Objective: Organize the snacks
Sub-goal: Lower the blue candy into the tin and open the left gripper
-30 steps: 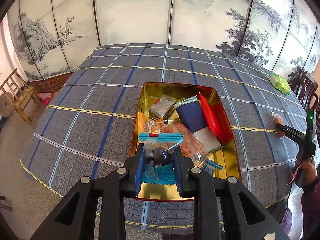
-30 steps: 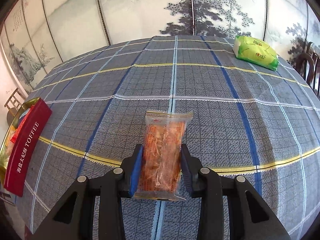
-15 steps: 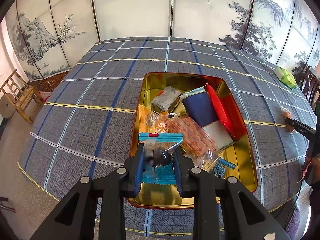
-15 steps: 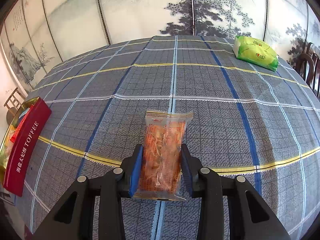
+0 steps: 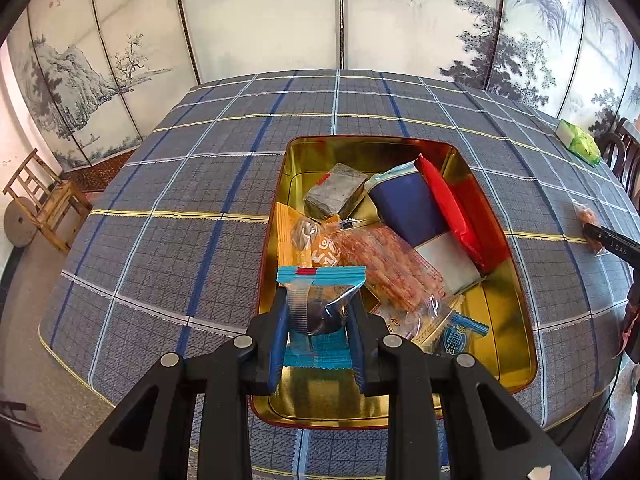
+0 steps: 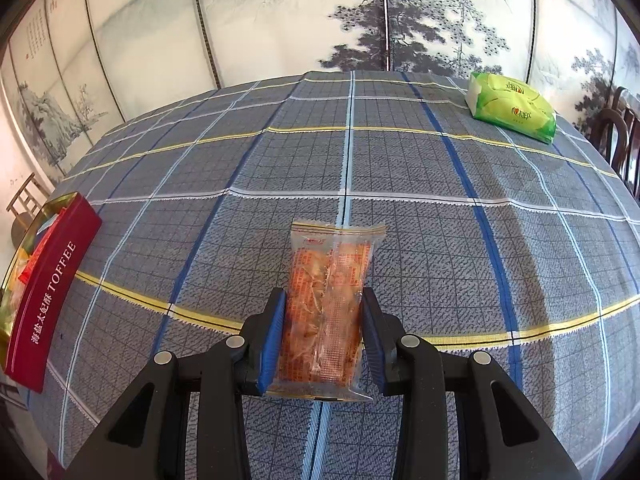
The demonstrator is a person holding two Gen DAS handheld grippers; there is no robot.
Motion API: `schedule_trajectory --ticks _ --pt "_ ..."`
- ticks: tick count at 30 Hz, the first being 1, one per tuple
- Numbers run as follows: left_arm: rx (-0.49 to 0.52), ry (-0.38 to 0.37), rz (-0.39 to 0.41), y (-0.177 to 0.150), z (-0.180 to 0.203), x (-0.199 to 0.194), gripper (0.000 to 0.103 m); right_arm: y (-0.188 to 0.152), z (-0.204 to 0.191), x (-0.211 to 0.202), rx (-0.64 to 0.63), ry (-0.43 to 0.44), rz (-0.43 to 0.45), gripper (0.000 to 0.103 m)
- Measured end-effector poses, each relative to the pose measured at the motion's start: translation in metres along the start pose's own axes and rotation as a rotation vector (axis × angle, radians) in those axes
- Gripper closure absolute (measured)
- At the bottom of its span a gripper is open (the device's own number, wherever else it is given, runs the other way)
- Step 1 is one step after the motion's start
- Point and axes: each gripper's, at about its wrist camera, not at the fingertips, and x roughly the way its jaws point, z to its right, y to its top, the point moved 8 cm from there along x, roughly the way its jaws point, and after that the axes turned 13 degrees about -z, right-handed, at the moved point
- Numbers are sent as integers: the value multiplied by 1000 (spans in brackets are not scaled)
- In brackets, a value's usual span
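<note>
left gripper (image 5: pixel 318 334) jaws pinching blue-sealed packet (image 5: pixel 320 304) over gold tin (image 5: pixel 516 300), for dropping | right gripper (image 6: pixel 323 338) jaws pinching orange snack pack (image 6: pixel 328 304) at 6 o'clock on worktop (image 6: pixel 400 168), awaiting lift

One gold tin (image 5: pixel 516 300). Seven or so snack packets inside (image 5: pixel 404 208), overlapping, exact count unclear. Two more packets (image 5: pixel 320 304) (image 6: pixel 326 304) clamped outside. One green pack (image 6: pixel 512 106). Two grippers (image 5: pixel 318 334) (image 6: pixel 322 334).

Each of the 2 fisheye cameras sits behind its gripper's fingers, angled steeply down at the plaid tablecloth (image 5: pixel 168 216). Left view: close above the gold tin (image 5: pixel 516 340). Right view: near open cloth, tin at its left edge. Shared: tin, green packet (image 6: pixel 512 106), painted screen (image 5: pixel 260 20)
</note>
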Motion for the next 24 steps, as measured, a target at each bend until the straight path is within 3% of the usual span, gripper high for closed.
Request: schedule_trajectory --ticks 24 --pt "10 27 -10 -5 -6 11 78 0 -2 -1 -2 -10 -1 65"
